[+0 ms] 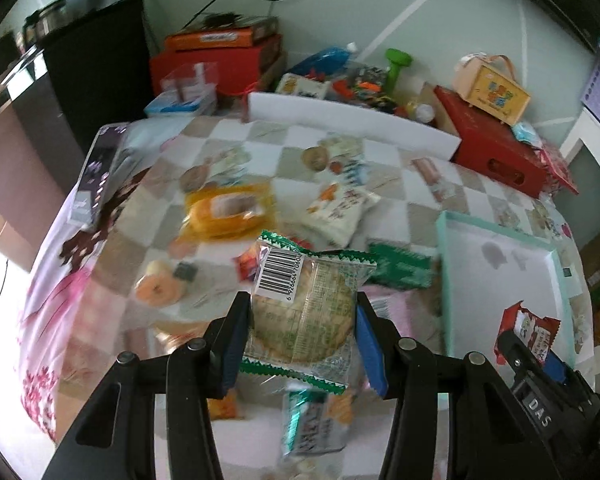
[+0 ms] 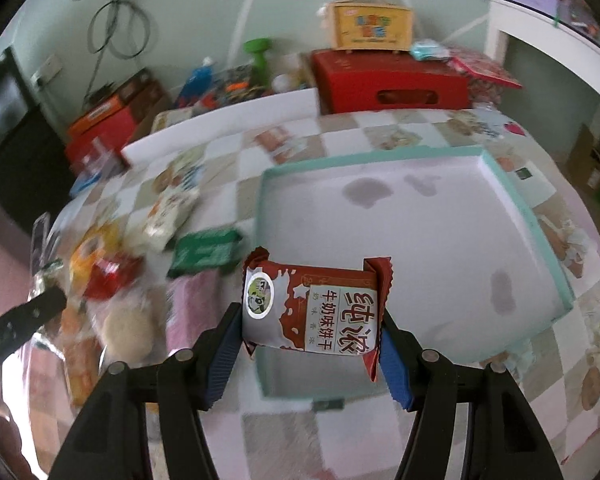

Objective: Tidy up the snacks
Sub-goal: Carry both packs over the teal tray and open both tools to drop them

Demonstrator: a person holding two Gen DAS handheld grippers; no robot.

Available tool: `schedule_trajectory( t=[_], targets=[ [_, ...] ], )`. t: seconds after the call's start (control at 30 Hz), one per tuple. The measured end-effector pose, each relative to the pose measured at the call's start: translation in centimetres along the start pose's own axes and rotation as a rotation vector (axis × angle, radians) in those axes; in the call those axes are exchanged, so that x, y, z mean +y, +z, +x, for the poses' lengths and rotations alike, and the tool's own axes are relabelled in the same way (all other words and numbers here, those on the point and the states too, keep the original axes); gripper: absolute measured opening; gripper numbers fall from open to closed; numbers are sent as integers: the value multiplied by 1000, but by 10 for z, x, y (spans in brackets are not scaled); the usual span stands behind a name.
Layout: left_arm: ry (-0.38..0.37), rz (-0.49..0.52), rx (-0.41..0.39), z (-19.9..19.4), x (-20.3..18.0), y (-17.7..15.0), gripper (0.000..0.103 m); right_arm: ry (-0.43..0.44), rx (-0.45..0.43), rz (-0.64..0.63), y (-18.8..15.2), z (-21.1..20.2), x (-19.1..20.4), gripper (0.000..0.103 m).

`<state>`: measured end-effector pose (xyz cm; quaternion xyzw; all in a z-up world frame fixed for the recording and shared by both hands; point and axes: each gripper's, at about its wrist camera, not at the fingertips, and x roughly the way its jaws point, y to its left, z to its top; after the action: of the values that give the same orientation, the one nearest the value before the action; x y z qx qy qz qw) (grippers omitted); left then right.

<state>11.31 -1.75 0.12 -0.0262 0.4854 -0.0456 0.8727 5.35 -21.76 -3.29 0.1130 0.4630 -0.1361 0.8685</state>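
- Snacks fill both my tools: my left gripper is clamped on a clear cracker packet, and my right gripper is clamped on a brown biscuit pack.
- I see the cracker packet pinched across its width between the blue pads, lifted off the table, with its barcode end pointing away from me.
- It is a see-through wrapper with green zigzag seams at both ends, a round pale cracker inside and a white barcode label.
- I see the biscuit pack gripped by its two crimped ends, lying crosswise between the fingers, above the near left corner of the mint tray.
- It is brown and white with red-brown crimped ends, a round sticker on the left and large printed characters.
- That makes one snack in each gripper, two held in all.
- One tray lies on the checked tablecloth; its white floor carries a few grey stains and I see no snack resting in it.
- Loose snacks lie over the cloth left of the tray: one dark green pack just beside its left wall, one white pouch, one yellow pack; the others are too blurred to count.
- Along the far edge I see one white board and one red box with one small yellow case on top.
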Motion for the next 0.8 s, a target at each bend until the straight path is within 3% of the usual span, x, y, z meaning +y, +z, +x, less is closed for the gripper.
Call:
schedule_trajectory(
  t=[0.47, 0.8],
  targets=[
    [-150, 148, -48, 28, -93, 12, 52, -177, -38, 182, 36, 33, -75, 66],
    [-189, 312, -39, 48, -153, -2, 52, -246, -15, 326, 39, 41, -134, 66]
  ],
)
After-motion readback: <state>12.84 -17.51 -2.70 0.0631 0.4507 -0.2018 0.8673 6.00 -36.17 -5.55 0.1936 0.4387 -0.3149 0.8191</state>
